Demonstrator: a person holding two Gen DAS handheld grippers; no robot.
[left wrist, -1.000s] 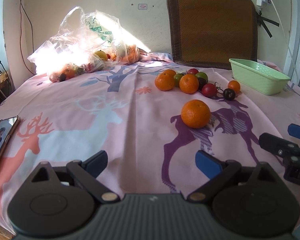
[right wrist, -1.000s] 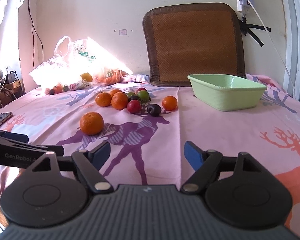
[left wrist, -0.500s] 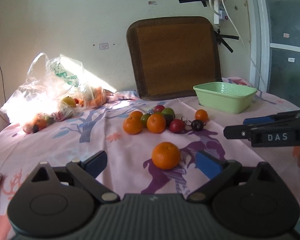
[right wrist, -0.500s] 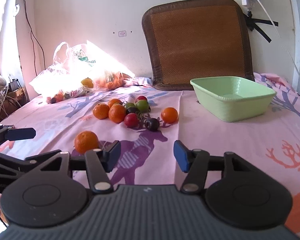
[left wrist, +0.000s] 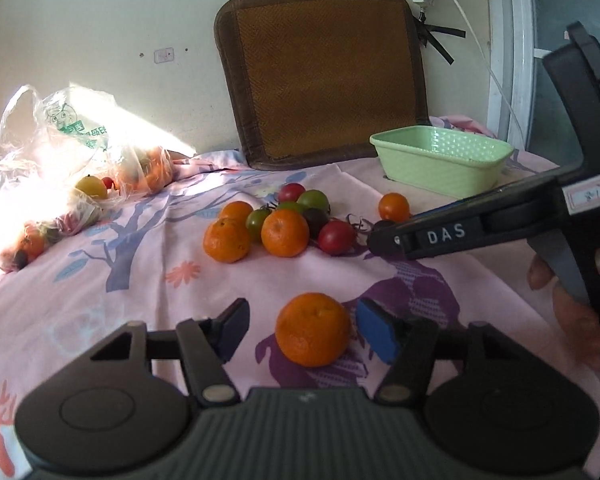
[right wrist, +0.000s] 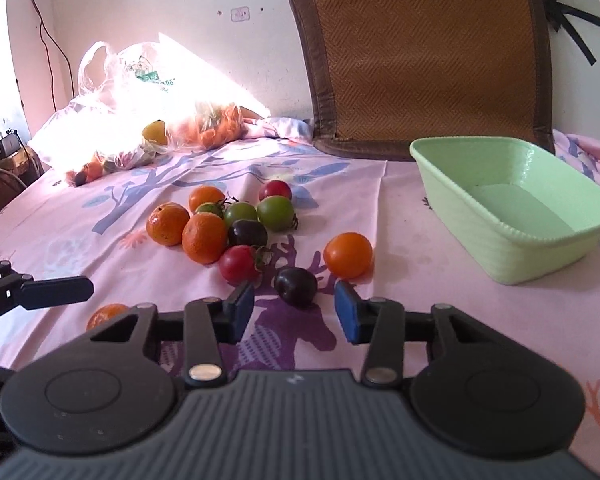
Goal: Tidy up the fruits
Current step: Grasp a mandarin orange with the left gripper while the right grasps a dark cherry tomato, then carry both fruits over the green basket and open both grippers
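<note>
Down low over a pink cloth (left wrist: 139, 288) printed with deer and trees, the left gripper (left wrist: 300, 330) has its two blue-padded fingers spread wide on either side of a lone orange (left wrist: 312, 329), round with dimpled skin; the right pad sits just beside the fruit, the left pad stands apart from it, and neither is clearly touching. In the right wrist view, the right gripper (right wrist: 294, 307) is likewise open, its fingers flanking a smooth, dark purple tomato (right wrist: 295, 286) without gripping it. Just beyond that tomato lies a glossy orange tomato (right wrist: 348, 255), and to the left a loose cluster (right wrist: 227, 224) gathers: three rough-skinned oranges, green tomatoes, red ones and another dark one, some with dried stems. A pale green plastic basket (right wrist: 540, 256), rectangular with a woven-look texture and rounded rim, stands well to the right on the cloth, nothing visible inside. Behind it a brown woven mat (right wrist: 424, 52) with a darker border leans against the wall. At far left, a crinkled clear plastic bag (right wrist: 139, 120) holds more fruit in bright sun.
</note>
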